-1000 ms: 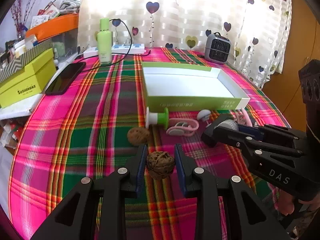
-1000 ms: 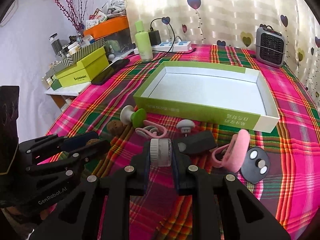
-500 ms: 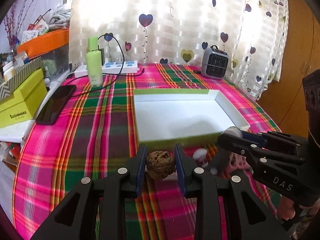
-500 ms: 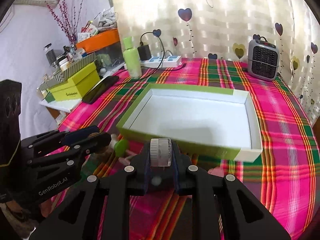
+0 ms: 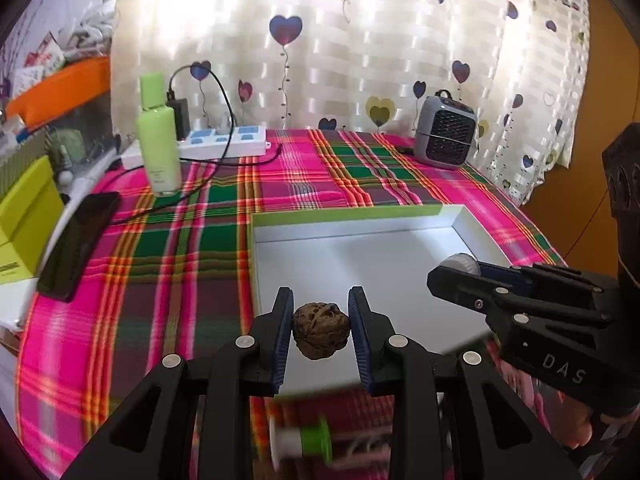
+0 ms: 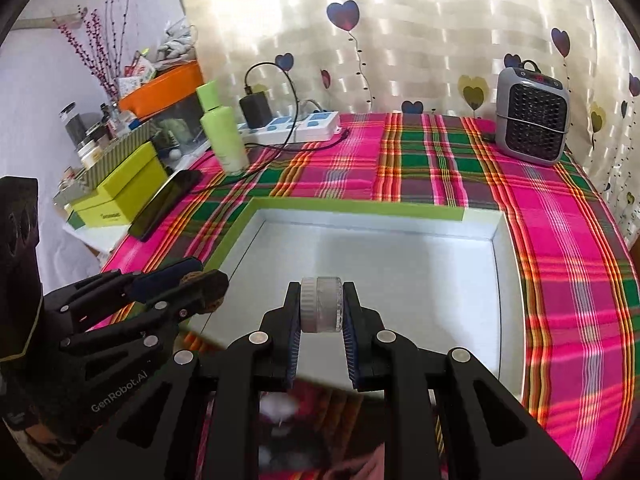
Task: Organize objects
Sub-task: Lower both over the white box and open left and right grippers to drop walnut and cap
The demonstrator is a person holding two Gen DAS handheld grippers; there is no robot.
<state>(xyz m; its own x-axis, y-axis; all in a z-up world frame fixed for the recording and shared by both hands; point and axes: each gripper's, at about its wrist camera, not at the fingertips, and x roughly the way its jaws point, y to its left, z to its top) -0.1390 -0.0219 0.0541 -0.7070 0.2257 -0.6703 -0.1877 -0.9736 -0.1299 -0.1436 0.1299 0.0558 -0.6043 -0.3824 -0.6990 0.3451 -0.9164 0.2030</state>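
Observation:
My left gripper (image 5: 320,330) is shut on a brown walnut (image 5: 321,330) and holds it above the near left part of the white box with green sides (image 5: 352,212). My right gripper (image 6: 321,312) is shut on a small clear round jar with a grey lid (image 6: 321,305), held over the near middle of the same box (image 6: 496,248). The box's inside looks bare. The right gripper shows at the right of the left wrist view (image 5: 452,270); the left gripper shows at the left of the right wrist view (image 6: 200,276).
A green-and-white spool (image 5: 300,442) lies on the plaid cloth below the left gripper. At the back stand a green bottle (image 5: 157,136), a power strip (image 5: 224,142) and a small grey heater (image 5: 445,132). A dark phone (image 5: 78,244) and yellow-green boxes (image 6: 120,188) are at the left.
Both grippers rose off the cloth with the walnut and the jar and moved forward over the box. The loose items on the cloth have dropped below the fingers.

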